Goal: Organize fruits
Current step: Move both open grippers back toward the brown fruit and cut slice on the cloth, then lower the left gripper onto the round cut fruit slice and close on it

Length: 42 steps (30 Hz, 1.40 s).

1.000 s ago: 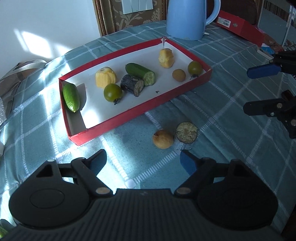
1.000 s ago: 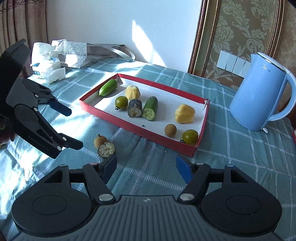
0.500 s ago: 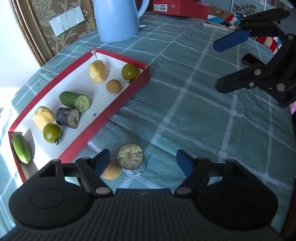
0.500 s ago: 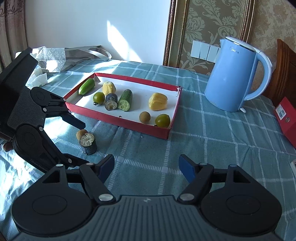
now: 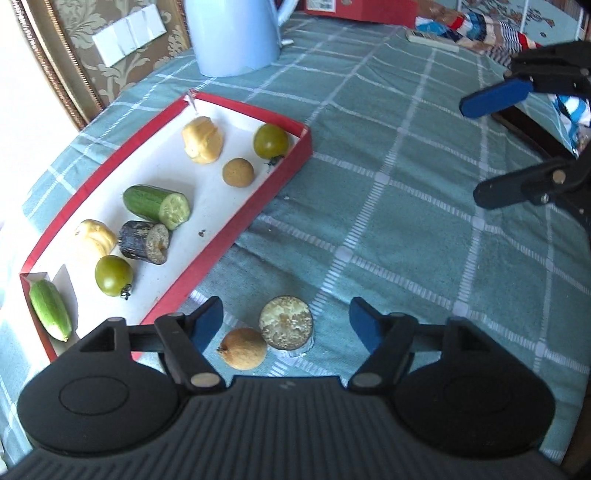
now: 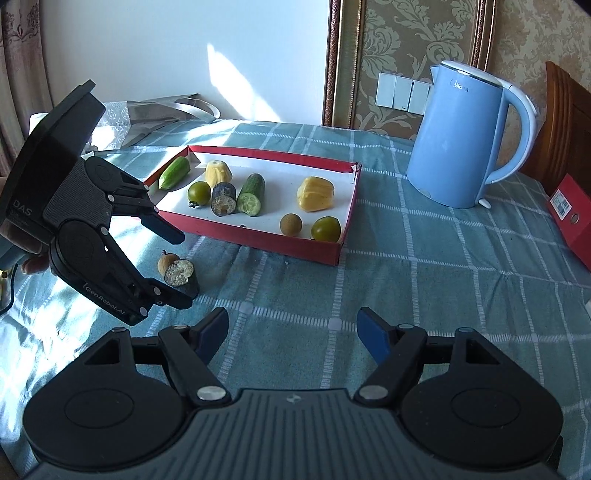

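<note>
A red tray [image 5: 236, 221] [image 6: 258, 240] holds several fruits and cucumber pieces. On the cloth beside it lie a dark cut cucumber stub [image 5: 286, 326] [image 6: 180, 274] and a small brown round fruit [image 5: 244, 349] [image 6: 166, 261]. My left gripper [image 5: 286, 319] [image 6: 173, 269] is open, its fingers either side of these two, just above the cloth. My right gripper [image 6: 291, 326] [image 5: 484, 147] is open and empty, over bare cloth to the right of the tray.
A blue kettle [image 6: 465, 136] [image 5: 232, 33] stands beyond the tray's far end. A red box [image 6: 570, 218] lies at the right edge. A silver bag [image 6: 162, 114] and tissues lie at the back left. The table is covered with a teal checked cloth [image 6: 406, 295].
My left gripper has swung right and moved down over the stub and brown fruit, which now sit between its fingers. My right gripper has drawn back from the tray.
</note>
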Each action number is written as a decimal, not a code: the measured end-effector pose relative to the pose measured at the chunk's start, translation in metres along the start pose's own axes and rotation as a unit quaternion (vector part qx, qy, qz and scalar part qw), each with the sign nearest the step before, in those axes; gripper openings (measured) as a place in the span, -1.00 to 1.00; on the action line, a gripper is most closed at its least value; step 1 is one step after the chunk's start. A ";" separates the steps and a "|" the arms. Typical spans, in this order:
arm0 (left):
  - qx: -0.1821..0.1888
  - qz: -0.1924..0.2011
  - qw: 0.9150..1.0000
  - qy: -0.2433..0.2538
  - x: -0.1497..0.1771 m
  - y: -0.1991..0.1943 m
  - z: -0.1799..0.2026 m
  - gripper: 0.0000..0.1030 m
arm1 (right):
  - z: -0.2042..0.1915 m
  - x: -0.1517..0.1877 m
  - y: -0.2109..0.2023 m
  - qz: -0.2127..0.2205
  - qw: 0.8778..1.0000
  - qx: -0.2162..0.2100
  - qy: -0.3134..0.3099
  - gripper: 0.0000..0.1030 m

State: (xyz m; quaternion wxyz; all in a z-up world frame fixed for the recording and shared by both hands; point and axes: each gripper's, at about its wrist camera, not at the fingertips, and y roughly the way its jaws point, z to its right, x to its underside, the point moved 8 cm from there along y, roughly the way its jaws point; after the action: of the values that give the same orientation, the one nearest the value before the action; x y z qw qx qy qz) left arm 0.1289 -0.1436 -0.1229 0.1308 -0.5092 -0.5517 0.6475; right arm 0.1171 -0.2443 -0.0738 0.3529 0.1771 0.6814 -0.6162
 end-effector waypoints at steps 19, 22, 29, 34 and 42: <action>-0.175 0.003 0.942 -0.287 0.097 -0.098 -0.063 1.00 | -0.100 -0.023 0.101 -0.047 0.978 -0.158 -0.128 0.49; -0.183 -0.003 0.937 -0.297 0.106 -0.103 -0.067 1.00 | -0.105 -0.019 0.113 -0.064 0.974 -0.187 -0.108 0.49; -0.175 0.004 0.929 -0.325 0.108 -0.110 -0.079 1.00 | -0.130 -0.005 0.065 -0.088 0.932 -0.314 -0.158 0.52; -0.182 -0.008 0.933 -0.310 0.093 -0.095 -0.072 1.00 | -0.087 -0.010 0.056 -0.064 0.972 -0.189 -0.123 0.58; -0.220 -0.022 0.934 -0.282 0.083 -0.092 -0.066 1.00 | -0.055 -0.024 0.106 -0.027 0.997 -0.035 -0.063 0.58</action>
State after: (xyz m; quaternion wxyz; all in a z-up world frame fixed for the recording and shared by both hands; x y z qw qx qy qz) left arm 0.1085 -0.0114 -0.0792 -0.1315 -0.3092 -0.7053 0.6242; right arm 0.1905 -0.1674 -0.1335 0.3845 0.1076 0.6832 -0.6113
